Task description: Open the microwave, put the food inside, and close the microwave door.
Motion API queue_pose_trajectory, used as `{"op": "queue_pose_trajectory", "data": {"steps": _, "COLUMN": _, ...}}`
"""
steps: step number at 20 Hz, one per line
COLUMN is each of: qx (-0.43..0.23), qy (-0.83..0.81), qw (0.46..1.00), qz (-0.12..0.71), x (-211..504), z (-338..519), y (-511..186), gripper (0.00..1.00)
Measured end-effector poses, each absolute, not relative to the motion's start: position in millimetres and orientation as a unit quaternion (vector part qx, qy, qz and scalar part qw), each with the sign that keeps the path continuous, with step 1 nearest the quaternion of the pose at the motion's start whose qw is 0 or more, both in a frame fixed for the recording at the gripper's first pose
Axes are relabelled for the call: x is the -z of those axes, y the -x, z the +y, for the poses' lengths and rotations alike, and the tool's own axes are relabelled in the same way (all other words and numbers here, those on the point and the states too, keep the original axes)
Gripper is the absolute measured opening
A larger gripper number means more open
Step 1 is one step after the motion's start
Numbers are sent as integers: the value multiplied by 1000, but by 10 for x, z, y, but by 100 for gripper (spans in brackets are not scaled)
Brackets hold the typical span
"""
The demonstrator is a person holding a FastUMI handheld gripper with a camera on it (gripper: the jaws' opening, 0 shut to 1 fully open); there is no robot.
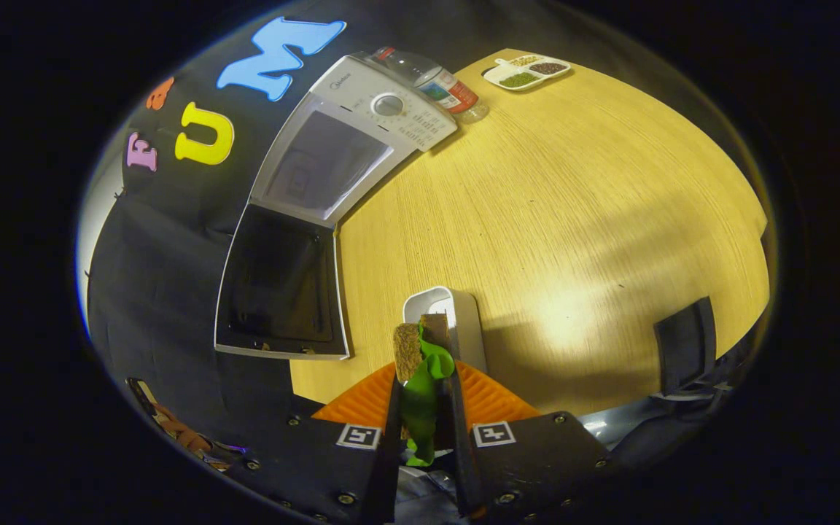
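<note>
Between the fingers of the hand-held gripper (424,394): food (420,379), a green and brown piece, clamped from both sides, lifted over a white dish (456,321). Microwave (332,160) beyond, at the bench (573,204) edge by the wall; door (281,292) swung open. Done: opening, pick-up. Left: insertion, closing. Open bench lies between; the door's edge flanks the approach
</note>
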State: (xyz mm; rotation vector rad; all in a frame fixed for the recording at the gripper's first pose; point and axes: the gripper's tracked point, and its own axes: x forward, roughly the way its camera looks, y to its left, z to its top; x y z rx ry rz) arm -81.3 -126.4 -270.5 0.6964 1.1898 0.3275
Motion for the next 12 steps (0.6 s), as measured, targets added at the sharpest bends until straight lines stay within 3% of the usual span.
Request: {"op": "queue_pose_trajectory", "data": {"steps": 12, "qx": -182, "qy": -374, "qw": 814, "qz": 406, "x": 1834, "z": -604, "y": -229, "gripper": 31}}
